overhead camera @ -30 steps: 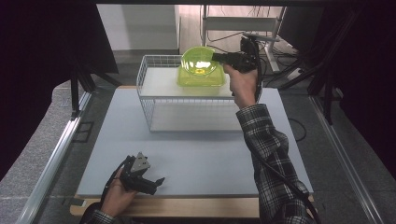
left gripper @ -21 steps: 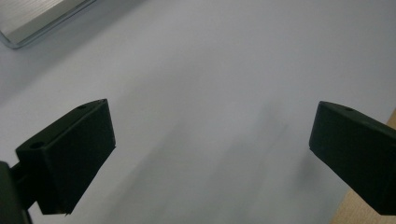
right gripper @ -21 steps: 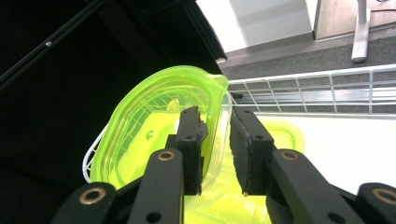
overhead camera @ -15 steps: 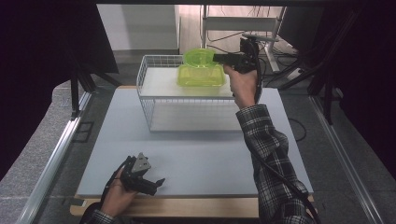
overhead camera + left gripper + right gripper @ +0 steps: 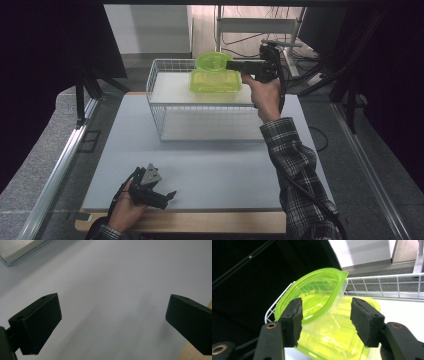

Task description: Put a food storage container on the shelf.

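Note:
A translucent lime-green container (image 5: 212, 61) (image 5: 317, 297) leans tilted on a second green container (image 5: 215, 82) (image 5: 337, 340) inside the white wire basket (image 5: 155, 80) (image 5: 387, 277) at the back of the table. My right gripper (image 5: 227, 64) (image 5: 324, 307) reaches in from the right, held level. Its jaws have just been opening and stand on either side of the tilted container, with the right pad clear of its wall. My left gripper (image 5: 167, 197) (image 5: 112, 310) lies near the table's front edge, jaws wide apart with nothing between them.
The basket stands on a pale grey mat (image 5: 215, 165) with a wooden strip (image 5: 200, 222) along its front. A metal rail (image 5: 60, 165) runs down the left side. Dark frame posts and cables stand behind and to the right of the basket.
The upper green container has tipped from facing the camera to a flatter lean on the lower one. The right hand has shifted little. The left gripper has stayed put.

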`<state>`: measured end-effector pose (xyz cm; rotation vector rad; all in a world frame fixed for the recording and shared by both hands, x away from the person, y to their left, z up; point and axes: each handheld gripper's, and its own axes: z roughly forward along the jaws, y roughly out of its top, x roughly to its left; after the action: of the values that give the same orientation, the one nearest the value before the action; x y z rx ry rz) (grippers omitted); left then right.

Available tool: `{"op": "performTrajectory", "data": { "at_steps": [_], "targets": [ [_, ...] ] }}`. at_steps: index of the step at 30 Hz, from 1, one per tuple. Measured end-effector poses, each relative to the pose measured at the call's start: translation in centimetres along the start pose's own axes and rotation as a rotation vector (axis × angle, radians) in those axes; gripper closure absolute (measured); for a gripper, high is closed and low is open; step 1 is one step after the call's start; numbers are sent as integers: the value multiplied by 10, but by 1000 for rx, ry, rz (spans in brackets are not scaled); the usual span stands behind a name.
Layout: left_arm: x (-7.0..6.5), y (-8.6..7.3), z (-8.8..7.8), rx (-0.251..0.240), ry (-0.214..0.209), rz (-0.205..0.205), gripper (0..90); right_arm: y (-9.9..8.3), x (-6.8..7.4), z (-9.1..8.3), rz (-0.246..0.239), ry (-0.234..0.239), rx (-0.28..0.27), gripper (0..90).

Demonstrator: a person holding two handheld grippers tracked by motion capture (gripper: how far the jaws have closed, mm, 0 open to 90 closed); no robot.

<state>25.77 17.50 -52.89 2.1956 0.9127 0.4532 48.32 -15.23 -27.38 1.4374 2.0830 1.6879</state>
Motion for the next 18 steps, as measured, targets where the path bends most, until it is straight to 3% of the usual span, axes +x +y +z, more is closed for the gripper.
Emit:
{"op": "performTrajectory", "data": {
  "at_steps": [18],
  "targets": [
    [-1,0,1,7,4,11,1,-25,8,-14,-166,6,65,205]
  ]
}}
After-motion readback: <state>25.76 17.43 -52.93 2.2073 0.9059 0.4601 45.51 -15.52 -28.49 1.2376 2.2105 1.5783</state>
